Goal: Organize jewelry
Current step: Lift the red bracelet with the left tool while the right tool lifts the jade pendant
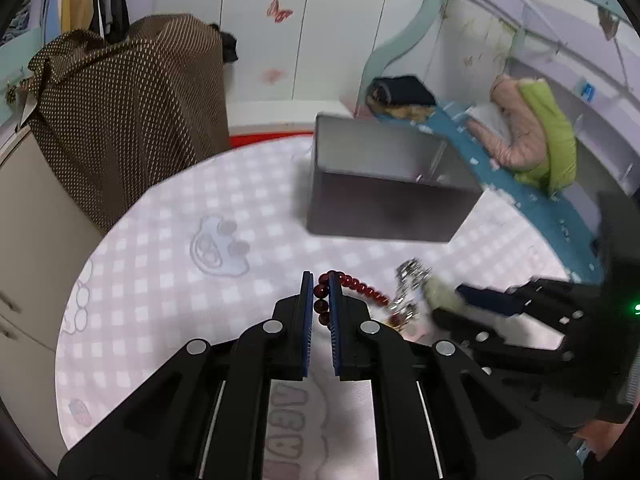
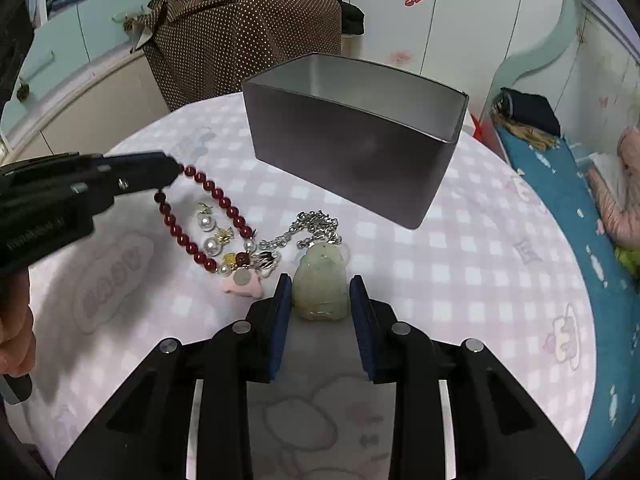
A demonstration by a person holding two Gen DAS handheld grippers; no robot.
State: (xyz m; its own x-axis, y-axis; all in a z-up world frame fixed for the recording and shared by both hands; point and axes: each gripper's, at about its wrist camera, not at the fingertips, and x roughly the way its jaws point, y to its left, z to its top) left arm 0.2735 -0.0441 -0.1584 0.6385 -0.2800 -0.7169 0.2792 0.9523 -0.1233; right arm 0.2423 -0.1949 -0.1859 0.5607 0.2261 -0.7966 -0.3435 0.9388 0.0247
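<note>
Left gripper (image 1: 321, 298) clamped on red bead bracelet (image 2: 208, 220); right gripper (image 2: 320, 300) straddling jade pendant (image 2: 320, 284), contact unclear. All on tablecloth (image 2: 480, 260) before tin (image 2: 352, 148). Risk: bracelet snagging chain (image 2: 304, 228), dragging pearls (image 2: 208, 236).

Left tool (image 1: 320, 296) angled down, blue pads pinched on a strand of red beads (image 2: 216, 200), jaws nearly together. Right tool (image 2: 320, 300) also pitched down, jaws partly apart, pads straddling the green pendant (image 2: 320, 284); small gaps visible both sides. Bare hand (image 2: 16, 332) gripping the left tool's handle.
</note>
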